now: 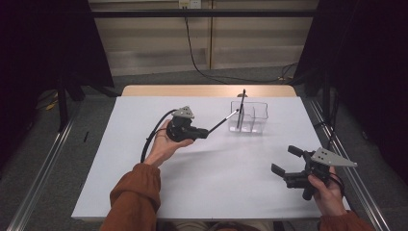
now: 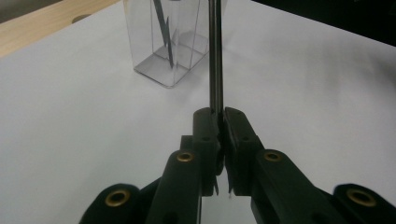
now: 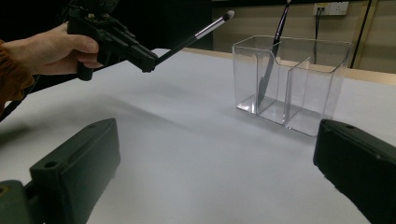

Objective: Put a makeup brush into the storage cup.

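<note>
From above our side we look forward and down on the white table (image 1: 211, 178). Our left gripper view sits low, facing the clear organizer (image 2: 163, 46) at eleven o'clock; our right gripper view shares it (image 3: 289, 79) at one o'clock.

We count two makeup brushes: one (image 1: 223, 120) at 12 o'clock mid-bench, one (image 1: 241, 102) standing in the organizer. One clear organizer (image 1: 257, 120) at 1 o'clock, two compartments. Two grippers: left (image 1: 208, 133), right (image 1: 284, 162). One white bench (image 1: 216, 183).
</note>
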A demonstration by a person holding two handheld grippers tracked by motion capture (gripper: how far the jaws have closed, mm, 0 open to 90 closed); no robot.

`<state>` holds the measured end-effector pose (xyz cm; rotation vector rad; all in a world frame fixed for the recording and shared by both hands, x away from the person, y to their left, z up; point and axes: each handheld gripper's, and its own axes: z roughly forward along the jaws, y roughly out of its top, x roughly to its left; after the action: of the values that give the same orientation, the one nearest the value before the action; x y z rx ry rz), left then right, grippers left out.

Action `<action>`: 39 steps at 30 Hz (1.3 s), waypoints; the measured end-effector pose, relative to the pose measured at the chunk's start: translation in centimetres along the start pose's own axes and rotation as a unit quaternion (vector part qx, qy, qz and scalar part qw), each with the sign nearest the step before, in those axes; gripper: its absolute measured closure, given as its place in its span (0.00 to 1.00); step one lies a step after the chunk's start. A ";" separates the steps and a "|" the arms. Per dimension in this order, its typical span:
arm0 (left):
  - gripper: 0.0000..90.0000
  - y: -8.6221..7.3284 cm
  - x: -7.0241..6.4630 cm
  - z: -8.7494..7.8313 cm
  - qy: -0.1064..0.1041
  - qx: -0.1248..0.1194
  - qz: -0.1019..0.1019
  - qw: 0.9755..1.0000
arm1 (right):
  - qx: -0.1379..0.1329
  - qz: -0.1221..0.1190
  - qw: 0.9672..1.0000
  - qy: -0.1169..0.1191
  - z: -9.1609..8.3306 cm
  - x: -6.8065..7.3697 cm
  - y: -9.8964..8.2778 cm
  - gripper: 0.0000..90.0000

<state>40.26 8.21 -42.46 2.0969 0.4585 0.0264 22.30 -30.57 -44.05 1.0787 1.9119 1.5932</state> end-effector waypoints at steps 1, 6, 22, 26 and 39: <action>0.94 0.0 -0.1 -0.1 0.003 -0.005 0.001 1.000 | 0.001 0.000 1.000 0.001 0.0 0.0 0.0 0.00; 0.94 -0.1 -0.3 -0.6 0.002 -0.021 -0.004 1.000 | -0.004 0.000 1.000 0.002 0.3 0.0 0.3 0.00; 0.94 -1.0 -2.1 -2.3 -0.003 -0.049 0.017 0.999 | 0.002 -0.024 0.999 0.036 2.1 0.6 2.2 0.02; 0.94 -1.1 -2.8 -3.2 -0.008 -0.068 0.015 0.998 | 0.000 -0.026 0.999 0.043 2.8 0.8 2.8 0.02; 0.94 -2.5 -4.6 -4.5 -0.003 -0.078 0.022 0.997 | -0.002 -0.039 0.996 0.074 5.7 2.1 4.4 0.03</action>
<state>34.33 11.55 -41.27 1.9522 0.3943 0.0795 26.52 -25.18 -40.99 0.8950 2.0181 1.6747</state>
